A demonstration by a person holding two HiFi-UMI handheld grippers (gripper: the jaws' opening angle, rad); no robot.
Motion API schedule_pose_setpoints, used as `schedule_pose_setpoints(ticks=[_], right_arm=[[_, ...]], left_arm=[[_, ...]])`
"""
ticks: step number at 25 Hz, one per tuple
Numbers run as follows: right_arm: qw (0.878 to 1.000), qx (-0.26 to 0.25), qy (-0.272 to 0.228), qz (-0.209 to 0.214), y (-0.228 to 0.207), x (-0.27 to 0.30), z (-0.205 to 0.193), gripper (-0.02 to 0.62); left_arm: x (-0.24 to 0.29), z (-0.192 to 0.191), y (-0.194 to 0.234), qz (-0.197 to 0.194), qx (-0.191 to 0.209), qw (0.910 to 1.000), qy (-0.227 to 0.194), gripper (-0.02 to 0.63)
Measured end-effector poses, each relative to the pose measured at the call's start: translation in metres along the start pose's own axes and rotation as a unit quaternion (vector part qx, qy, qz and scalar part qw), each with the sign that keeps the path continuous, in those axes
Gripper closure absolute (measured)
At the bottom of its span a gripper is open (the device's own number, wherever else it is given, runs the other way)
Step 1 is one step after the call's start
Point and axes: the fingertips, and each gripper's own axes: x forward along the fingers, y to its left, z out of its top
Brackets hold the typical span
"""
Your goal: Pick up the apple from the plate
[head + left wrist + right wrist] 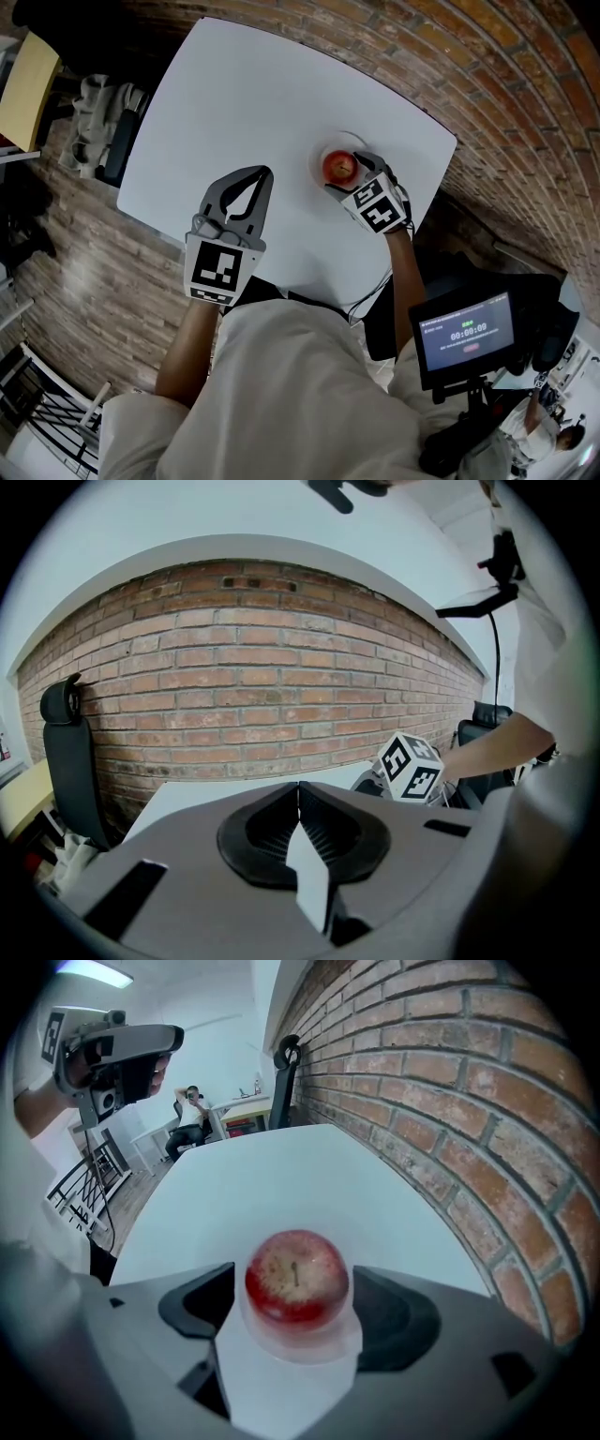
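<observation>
One red apple (296, 1277) sits on a small pale plate (302, 1346), on the side of the white table (253, 94) nearest the brick wall (487, 1101). The apple lies directly between the jaws of the right gripper (356, 174). Those jaws are spread wide, one on each side, with a gap at each pad, so nothing is gripped. The left gripper (260, 178) hovers well apart over bare tabletop, its jaws pressed together and empty.

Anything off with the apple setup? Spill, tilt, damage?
Nothing stands out. The apple sits stem-up on its small plate on the white table, with no spill or visible damage. The right gripper straddles it with its jaws open, apparently not touching. The left gripper is shut and empty.
</observation>
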Motion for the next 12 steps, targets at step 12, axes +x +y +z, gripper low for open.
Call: schedule_pose_setpoints(ticks=[12], right_arm=[[1.0, 0.009, 0.005, -0.01, -0.002, 0.0034, -0.0041, 0.221]], left_arm=[[-0.0008, 0.0022, 0.0005, 0.002, 0.004, 1.0, -0.005, 0.6]])
